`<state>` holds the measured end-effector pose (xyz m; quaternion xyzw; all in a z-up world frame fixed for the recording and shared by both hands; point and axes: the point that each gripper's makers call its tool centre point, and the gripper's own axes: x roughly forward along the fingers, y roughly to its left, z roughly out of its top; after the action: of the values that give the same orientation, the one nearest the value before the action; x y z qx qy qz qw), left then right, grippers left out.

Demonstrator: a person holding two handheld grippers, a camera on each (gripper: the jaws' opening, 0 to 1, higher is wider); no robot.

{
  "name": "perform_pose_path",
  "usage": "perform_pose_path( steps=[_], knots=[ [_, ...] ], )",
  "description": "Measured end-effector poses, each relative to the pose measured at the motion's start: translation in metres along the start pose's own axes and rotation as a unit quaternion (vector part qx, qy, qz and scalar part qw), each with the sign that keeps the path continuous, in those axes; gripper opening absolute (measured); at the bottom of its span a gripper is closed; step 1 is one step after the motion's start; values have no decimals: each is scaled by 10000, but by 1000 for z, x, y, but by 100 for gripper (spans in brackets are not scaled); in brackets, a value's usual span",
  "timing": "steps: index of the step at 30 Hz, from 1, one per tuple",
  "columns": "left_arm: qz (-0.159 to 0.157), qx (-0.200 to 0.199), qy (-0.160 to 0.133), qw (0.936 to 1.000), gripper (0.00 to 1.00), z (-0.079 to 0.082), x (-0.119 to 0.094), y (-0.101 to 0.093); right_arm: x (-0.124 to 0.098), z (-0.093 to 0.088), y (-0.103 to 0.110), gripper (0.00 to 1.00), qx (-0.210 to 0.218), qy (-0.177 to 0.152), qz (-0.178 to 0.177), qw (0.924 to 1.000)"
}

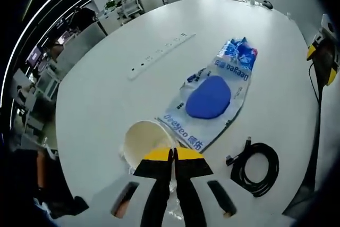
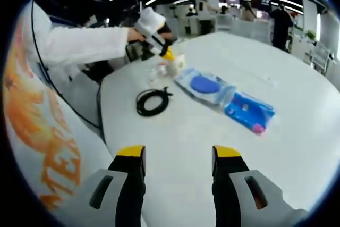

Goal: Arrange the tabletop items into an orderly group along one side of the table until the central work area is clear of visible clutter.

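Tabletop items lie grouped toward one side of the round white table (image 1: 106,94). In the left gripper view, the left gripper (image 1: 173,155) has its yellow-tipped jaws pressed together; a scrap of clear plastic shows at their base, but whether it is pinched cannot be told. Just beyond the tips, touching them in the picture, stands a cream paper cup (image 1: 143,137). Beside the cup begins a long blue-and-white plastic bag (image 1: 226,86), with a blue rounded pad (image 1: 209,97) on its middle. Near the jaws on the other side lies a coiled black cable (image 1: 256,167). Farther off, a white power strip (image 1: 162,54) lies apart from the bag.

In the right gripper view, the right gripper (image 2: 179,155) has its jaws wide apart with nothing between them, over bare table. Well ahead lie the cable (image 2: 152,101) and the bag (image 2: 226,97). A white-sleeved arm (image 2: 79,43) holds the left gripper (image 2: 167,54) at the far end of the bag.
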<state>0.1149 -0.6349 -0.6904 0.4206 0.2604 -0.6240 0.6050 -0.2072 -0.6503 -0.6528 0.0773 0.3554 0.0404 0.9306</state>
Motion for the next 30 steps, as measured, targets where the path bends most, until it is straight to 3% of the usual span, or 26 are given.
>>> perform_pose_path(
  steps=[18,30],
  knots=[
    [114,-127,28,9999,1,-6,0,7,6,-2,3,49,-39,115,104,9999],
    [220,-167,0,9996,19,-9,-5,10,9,-6,5,49,-37,163,140,9998]
  ],
)
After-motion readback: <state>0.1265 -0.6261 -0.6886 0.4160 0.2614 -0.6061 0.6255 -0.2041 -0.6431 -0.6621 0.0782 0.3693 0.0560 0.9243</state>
